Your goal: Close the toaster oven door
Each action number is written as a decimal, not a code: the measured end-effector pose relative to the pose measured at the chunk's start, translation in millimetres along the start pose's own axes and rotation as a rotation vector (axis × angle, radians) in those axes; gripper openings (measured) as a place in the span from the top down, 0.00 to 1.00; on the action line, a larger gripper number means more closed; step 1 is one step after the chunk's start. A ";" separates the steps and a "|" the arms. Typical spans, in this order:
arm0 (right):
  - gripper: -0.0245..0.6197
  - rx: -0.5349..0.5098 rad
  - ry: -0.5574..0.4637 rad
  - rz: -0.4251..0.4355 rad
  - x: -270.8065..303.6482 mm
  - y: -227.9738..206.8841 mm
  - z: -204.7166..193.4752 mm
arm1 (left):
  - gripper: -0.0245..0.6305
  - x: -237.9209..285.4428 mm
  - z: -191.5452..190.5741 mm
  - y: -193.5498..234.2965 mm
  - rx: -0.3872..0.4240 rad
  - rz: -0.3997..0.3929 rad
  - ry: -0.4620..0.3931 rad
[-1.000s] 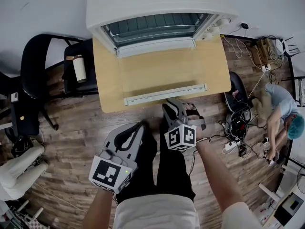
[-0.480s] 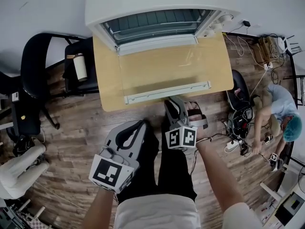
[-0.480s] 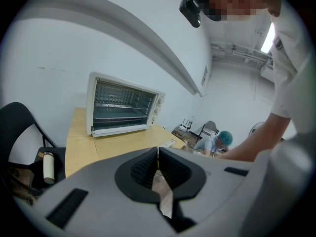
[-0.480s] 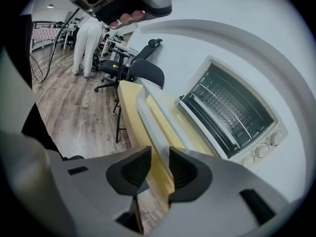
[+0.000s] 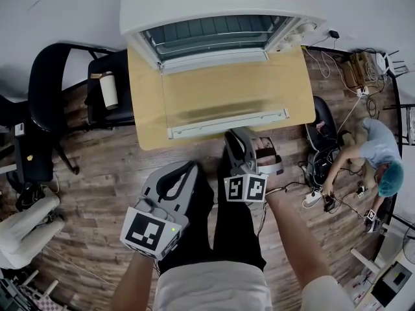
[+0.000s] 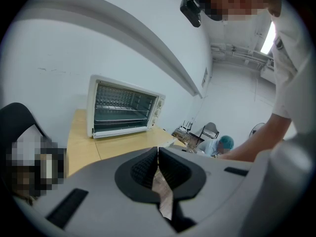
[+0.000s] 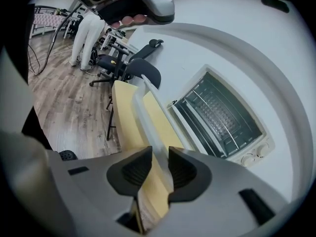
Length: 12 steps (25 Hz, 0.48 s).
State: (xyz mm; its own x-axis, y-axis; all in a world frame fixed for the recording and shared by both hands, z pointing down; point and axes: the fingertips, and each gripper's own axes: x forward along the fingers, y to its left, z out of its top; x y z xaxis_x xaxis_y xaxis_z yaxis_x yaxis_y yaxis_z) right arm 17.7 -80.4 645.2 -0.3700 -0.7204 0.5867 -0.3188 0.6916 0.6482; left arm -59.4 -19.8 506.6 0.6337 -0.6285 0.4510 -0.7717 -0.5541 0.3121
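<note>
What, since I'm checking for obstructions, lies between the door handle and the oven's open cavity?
Only the lowered door's bare glass pane, from handle to cavity, in the head view.

The grey right claw (image 5: 238, 137) has edged toward the far side. It is now up against the long white handle bar (image 5: 227, 123) on the near edge of the toaster oven's open glass door (image 5: 220, 92), and it has rolled a little, so its marker cube (image 5: 246, 188) faces upward more squarely. Its jaws have just been closing somewhat; the bar lines up with the gap between them and the pads do not press it. At the far right, the person in a teal cap (image 5: 379, 154) on the wooden floor (image 5: 97, 173) has bent lower and leftward, one arm now stretched toward the cables (image 5: 318, 196).
</note>
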 end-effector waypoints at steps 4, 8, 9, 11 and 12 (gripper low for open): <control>0.82 0.002 0.001 -0.001 -3.6 -4.9 3.6 | 0.95 -2.9 4.0 -0.9 0.000 0.000 -0.010; 0.81 -0.011 0.002 -0.007 -6.3 -8.6 6.2 | 0.95 -5.5 7.7 -1.9 0.005 0.000 -0.018; 0.80 -0.016 0.001 -0.010 -6.8 -9.9 6.9 | 0.95 -5.9 8.4 -1.8 0.006 0.000 -0.020; 0.79 -0.029 -0.001 -0.015 -7.7 -12.5 8.4 | 0.95 -6.4 9.6 -1.5 0.008 -0.001 -0.020; 0.79 -0.038 -0.001 -0.018 -8.1 -13.7 9.1 | 0.95 -6.5 10.3 -1.5 0.009 -0.002 -0.021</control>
State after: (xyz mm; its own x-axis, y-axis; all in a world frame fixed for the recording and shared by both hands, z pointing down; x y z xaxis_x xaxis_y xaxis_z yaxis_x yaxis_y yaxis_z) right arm 17.1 -83.6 627.1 -0.3659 -0.7322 0.5744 -0.2920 0.6764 0.6762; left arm -61.8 -20.4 494.6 0.6360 -0.6388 0.4329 -0.7702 -0.5600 0.3052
